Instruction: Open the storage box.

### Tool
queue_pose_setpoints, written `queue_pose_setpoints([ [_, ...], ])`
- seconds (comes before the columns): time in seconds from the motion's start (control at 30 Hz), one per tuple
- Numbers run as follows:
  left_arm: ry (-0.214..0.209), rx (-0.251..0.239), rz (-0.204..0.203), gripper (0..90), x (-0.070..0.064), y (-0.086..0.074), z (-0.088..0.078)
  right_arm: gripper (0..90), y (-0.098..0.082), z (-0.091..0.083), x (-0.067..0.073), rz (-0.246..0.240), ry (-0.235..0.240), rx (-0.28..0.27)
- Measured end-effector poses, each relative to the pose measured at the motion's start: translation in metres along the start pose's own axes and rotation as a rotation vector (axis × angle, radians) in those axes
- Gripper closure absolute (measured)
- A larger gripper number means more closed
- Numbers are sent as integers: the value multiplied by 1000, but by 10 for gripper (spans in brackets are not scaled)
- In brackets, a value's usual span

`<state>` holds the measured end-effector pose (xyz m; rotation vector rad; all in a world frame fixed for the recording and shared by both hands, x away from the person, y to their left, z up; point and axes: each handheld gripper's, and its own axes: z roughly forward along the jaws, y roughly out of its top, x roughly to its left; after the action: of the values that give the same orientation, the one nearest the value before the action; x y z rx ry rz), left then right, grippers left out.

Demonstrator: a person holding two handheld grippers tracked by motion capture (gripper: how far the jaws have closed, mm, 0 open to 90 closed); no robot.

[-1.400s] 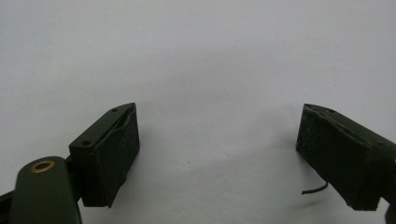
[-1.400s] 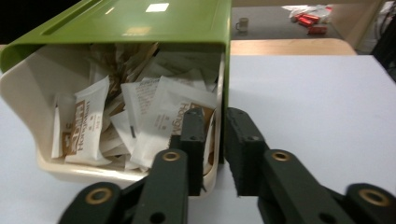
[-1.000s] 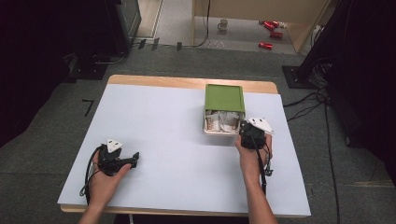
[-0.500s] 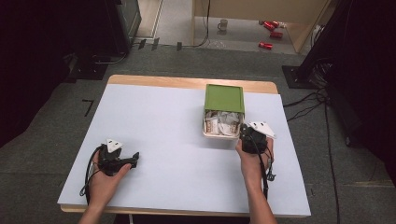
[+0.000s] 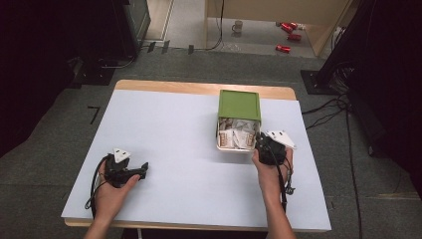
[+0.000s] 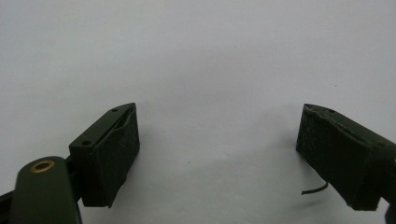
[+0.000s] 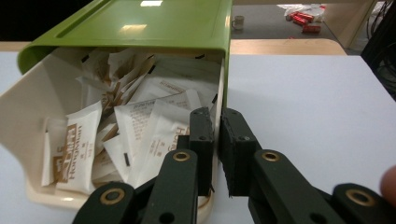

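Note:
A cream box (image 5: 234, 147) full of white and brown sachets (image 5: 237, 133) stands at the table's right, half covered by its green lid (image 5: 239, 104). My right gripper (image 5: 258, 143) is at the box's near right corner. In the right gripper view its jaws straddle the right wall (image 7: 218, 105) of the box (image 7: 28, 126), one inside by the sachets (image 7: 140, 126) and one outside. The jaws have just been opening a little, and the pads still sit close on the wall. My left gripper (image 5: 143, 169) rests at the front left, open, with bare table between its fingers (image 6: 116, 158).
The white table (image 5: 174, 129) has a wooden far edge (image 5: 199, 88). Beyond it on the floor are cables, a mug (image 5: 238, 25) and red cans (image 5: 288, 27). A dark stand (image 5: 99, 69) stands off the far left corner.
The cream box has slid a little toward the near edge from under the green lid, with my right gripper on its wall. The left gripper has stayed put.

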<state>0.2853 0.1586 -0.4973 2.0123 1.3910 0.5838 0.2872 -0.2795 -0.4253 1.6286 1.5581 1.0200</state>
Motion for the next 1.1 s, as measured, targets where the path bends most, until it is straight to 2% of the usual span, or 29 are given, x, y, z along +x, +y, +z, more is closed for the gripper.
queue_pose_setpoints([
  [0.13, 0, 0, -1, 137, 0, 0, 0, 866, 4, 8, 3, -5, -31, 18],
  [0.27, -1, 0, -1, 137, 0, 0, 0, 897, 4, 8, 4, 9, -47, 21],
  [0.43, -1, 1, -1, 137, 0, 0, 0, 900, 3, 5, 3, 31, -38, 21],
  [1.1, -1, 1, -1, 137, 0, 0, 0, 900, -9, -21, 2, 24, -22, 18],
])
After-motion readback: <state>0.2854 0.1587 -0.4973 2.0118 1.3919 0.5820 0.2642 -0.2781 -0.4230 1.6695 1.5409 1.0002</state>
